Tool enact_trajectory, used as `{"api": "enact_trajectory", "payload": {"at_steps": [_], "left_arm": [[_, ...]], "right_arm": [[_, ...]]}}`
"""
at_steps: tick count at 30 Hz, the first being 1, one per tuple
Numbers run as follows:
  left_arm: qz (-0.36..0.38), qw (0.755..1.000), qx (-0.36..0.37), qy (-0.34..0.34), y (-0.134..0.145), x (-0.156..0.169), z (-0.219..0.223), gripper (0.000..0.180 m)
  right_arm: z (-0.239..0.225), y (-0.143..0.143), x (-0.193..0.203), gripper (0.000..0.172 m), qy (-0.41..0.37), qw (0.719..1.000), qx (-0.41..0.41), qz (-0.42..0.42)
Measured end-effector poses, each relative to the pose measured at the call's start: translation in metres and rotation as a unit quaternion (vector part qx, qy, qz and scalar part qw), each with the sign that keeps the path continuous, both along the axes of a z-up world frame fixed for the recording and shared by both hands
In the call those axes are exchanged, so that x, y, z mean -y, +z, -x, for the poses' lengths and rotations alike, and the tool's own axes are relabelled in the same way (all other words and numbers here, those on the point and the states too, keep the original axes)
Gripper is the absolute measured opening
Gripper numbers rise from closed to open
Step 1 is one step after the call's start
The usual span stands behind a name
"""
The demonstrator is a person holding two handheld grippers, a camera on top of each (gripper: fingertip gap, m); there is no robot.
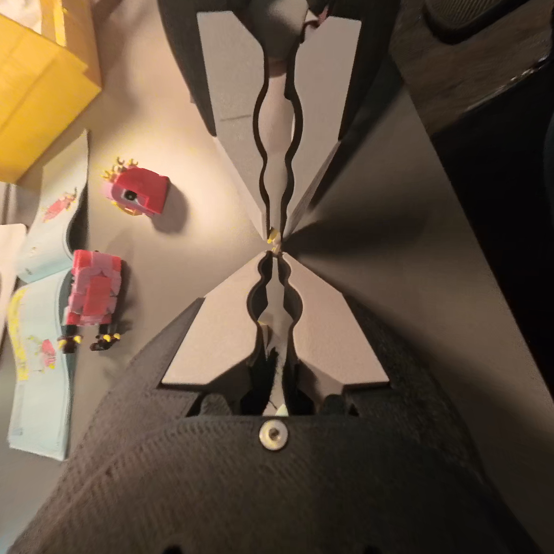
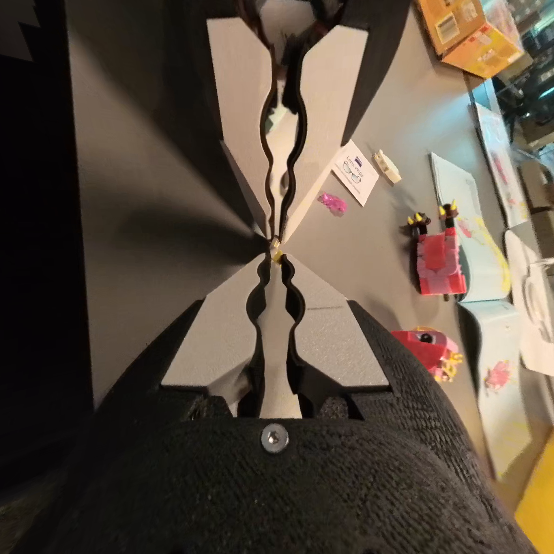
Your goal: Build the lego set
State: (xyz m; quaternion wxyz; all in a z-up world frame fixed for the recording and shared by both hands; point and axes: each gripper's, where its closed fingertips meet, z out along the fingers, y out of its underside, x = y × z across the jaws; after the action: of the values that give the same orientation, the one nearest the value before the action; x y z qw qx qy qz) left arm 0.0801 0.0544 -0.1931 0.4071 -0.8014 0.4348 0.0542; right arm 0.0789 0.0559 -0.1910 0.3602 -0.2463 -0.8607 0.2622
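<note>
My two grippers meet tip to tip above the grey table (image 1: 209, 168). My left gripper (image 1: 273, 254) is shut on a tiny cream piece (image 1: 276, 248) that sticks out past its tips. My right gripper (image 2: 275, 260) is shut on a tiny yellow piece (image 2: 277, 256). The two pieces touch each other. The right gripper also shows in the left wrist view (image 1: 274, 233), coming from the top with the yellow piece (image 1: 272, 239). The left gripper shows in the right wrist view (image 2: 275, 235) with the cream piece (image 2: 275, 242).
A red brick-built bird head (image 1: 141, 192) (image 2: 419, 347) and a red-pink body with clawed legs (image 1: 93, 293) (image 2: 437, 263) lie on the table. Pale blue booklets (image 1: 45, 359), a yellow box (image 1: 39, 99), a pink scrap (image 2: 332, 204), a white sachet (image 2: 355, 174) and a cream clip (image 2: 386, 166) lie around. The tips of both grippers are at nearly the same place. The pink scrap (image 2: 332, 204) is about 7 centimetres from my left fingertips.
</note>
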Motion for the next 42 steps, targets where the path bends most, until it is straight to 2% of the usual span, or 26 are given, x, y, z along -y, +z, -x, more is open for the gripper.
{"api": "enact_trajectory", "payload": {"at_steps": [6,12,18,21,23,25,26,30,35,39,42], "left_arm": [[-0.049,0.997,-0.066,-0.003,0.002,-0.001,0.001,0.001],[-0.082,0.991,-0.107,-0.005,0.006,-0.003,0.002,0.001],[-0.083,0.990,-0.110,-0.003,0.004,-0.003,0.001,0.001],[-0.060,0.994,-0.093,0.003,0.000,-0.003,0.002,0.002],[-0.031,0.998,-0.046,0.021,0.000,-0.003,0.002,0.002],[-0.003,0.999,0.000,0.042,0.001,-0.004,0.003,0.002],[0.009,0.999,0.012,0.052,0.000,-0.004,0.005,0.002],[0.047,0.993,0.073,0.076,-0.002,-0.005,0.008,0.002],[0.063,0.989,0.093,0.101,-0.002,-0.010,0.013,0.003],[0.071,0.983,0.114,0.121,-0.001,-0.013,0.017,0.013],[0.075,0.980,0.131,0.129,-0.001,-0.014,0.019,0.019]], "right_arm": [[0.001,0.001,-0.002,0.005,0.033,0.998,-0.003,-0.051],[0.001,0.004,-0.002,0.004,0.055,0.998,0.013,-0.019],[0.001,0.002,-0.002,0.004,0.069,0.997,0.022,-0.020],[0.001,0.000,-0.002,0.005,0.063,0.998,0.029,-0.009],[0.001,0.000,-0.002,0.007,0.047,0.998,0.037,0.019],[0.000,0.005,-0.003,0.032,0.035,0.997,0.043,0.062],[0.001,0.010,-0.005,0.036,0.025,0.995,0.040,0.089],[0.011,0.031,-0.022,0.035,-0.021,0.986,-0.033,0.165],[0.024,0.058,-0.044,0.035,-0.072,0.970,-0.152,0.174],[0.027,0.094,-0.064,0.022,-0.119,0.929,-0.294,0.191],[0.025,0.104,-0.075,0.021,-0.146,0.909,-0.332,0.208]]}}
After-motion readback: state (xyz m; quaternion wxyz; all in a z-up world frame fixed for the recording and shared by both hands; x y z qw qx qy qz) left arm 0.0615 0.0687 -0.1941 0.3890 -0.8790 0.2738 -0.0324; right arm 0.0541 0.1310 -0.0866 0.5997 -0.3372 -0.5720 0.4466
